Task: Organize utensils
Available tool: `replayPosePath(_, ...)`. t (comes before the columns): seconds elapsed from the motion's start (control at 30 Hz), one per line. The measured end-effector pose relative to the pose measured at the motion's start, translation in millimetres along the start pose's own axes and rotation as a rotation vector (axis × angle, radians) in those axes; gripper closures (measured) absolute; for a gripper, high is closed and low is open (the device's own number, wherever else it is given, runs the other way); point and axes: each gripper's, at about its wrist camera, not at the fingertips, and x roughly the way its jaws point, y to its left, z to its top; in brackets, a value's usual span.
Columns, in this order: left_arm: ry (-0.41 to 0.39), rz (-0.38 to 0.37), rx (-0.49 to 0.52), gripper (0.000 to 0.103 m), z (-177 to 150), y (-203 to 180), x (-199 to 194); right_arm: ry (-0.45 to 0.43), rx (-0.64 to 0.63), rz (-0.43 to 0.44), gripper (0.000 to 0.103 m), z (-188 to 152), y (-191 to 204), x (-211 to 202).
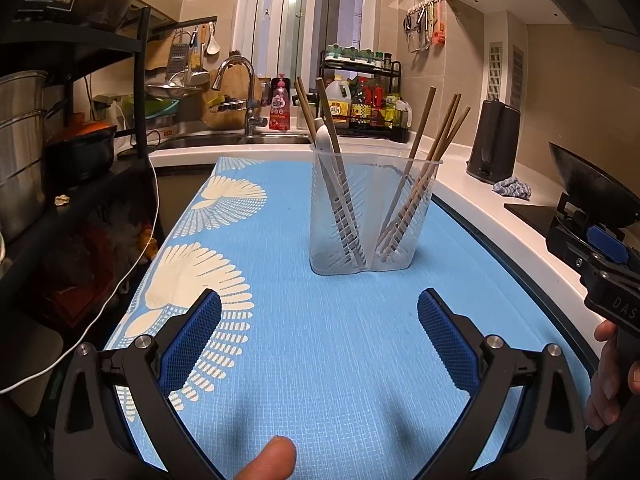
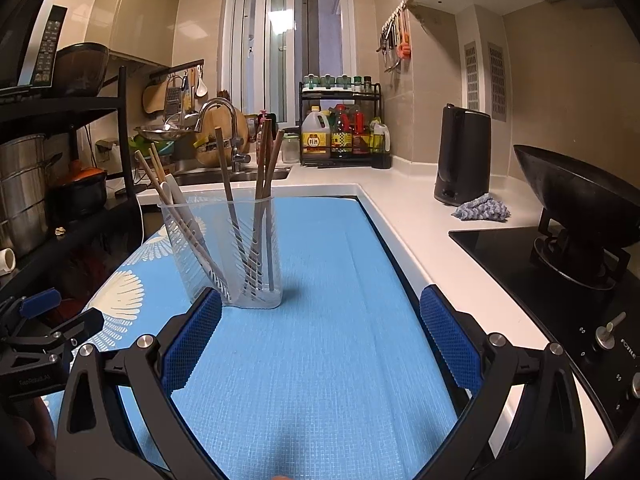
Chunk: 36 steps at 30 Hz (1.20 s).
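A clear plastic utensil holder with two compartments stands upright on the blue mat. Its left compartment holds a white spoon and chopsticks; its right compartment holds several wooden chopsticks. The holder also shows in the right wrist view, left of centre. My left gripper is open and empty, a short way in front of the holder. My right gripper is open and empty, to the right of the holder, and it also shows at the right edge of the left wrist view.
A white counter runs along the right with a black kettle, a grey cloth and a hob with a wok. A sink and tap lie behind. A black rack with pots stands left.
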Motion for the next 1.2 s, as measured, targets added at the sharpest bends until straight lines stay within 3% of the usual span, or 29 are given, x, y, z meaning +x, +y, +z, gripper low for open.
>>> replayPosePath(1.2,-0.001,0.001,-0.009,0.008,-0.8,2.4,0.3,0.009,-0.006,-0.002,0.005,-1.5,1.5,-0.1)
